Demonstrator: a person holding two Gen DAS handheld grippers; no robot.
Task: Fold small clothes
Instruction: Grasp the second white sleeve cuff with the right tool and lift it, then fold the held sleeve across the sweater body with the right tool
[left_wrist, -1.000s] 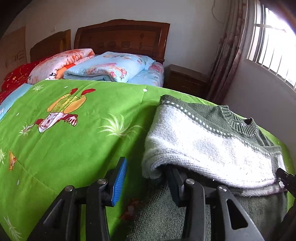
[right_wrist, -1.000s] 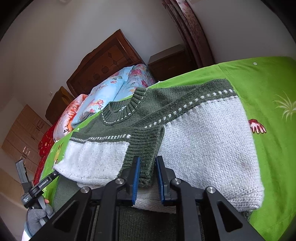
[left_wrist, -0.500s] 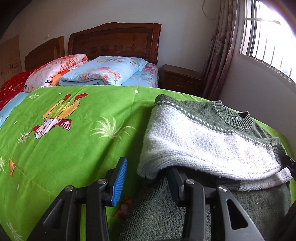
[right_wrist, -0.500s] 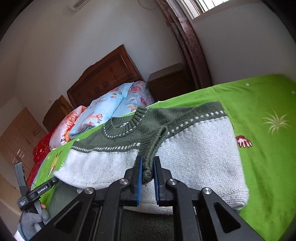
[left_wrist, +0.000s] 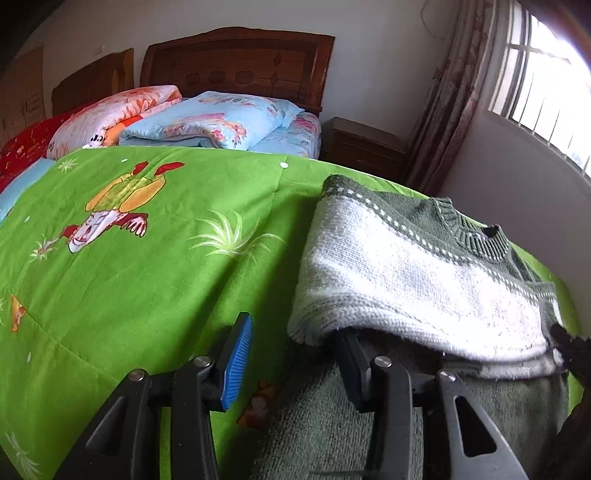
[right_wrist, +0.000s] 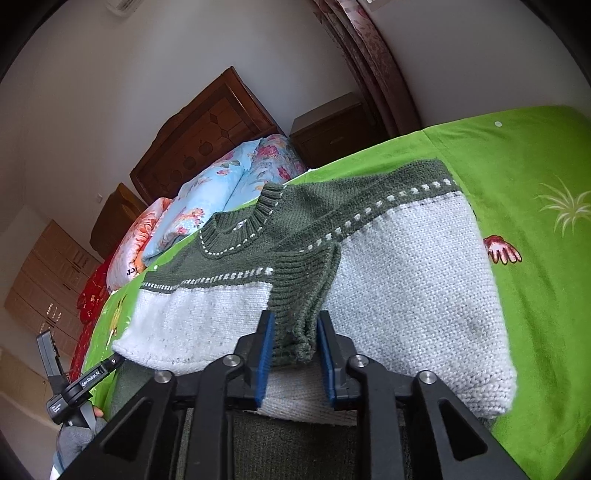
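A green and white knitted sweater (left_wrist: 406, 273) lies partly folded on the green bedspread (left_wrist: 129, 266). My left gripper (left_wrist: 295, 363) is open at the sweater's left edge; its right finger is under the white fold, its left finger is over the bedspread. In the right wrist view the sweater (right_wrist: 406, 280) lies ahead, and its green ribbed sleeve cuff (right_wrist: 299, 302) hangs between the fingers of my right gripper (right_wrist: 295, 358). The jaws stand slightly apart around the cuff. The left gripper also shows in the right wrist view (right_wrist: 79, 384) at the lower left.
Folded quilts and pillows (left_wrist: 207, 118) lie at the head of the bed by a wooden headboard (left_wrist: 236, 59). A nightstand (left_wrist: 362, 151) and a curtain (left_wrist: 447, 96) stand at the right by a window. A wardrobe (right_wrist: 48, 291) stands at the left.
My right gripper's jaws have opened from the cuff they were pinching, and the cuff has come down onto the white part of the sweater. My left gripper has barely moved.
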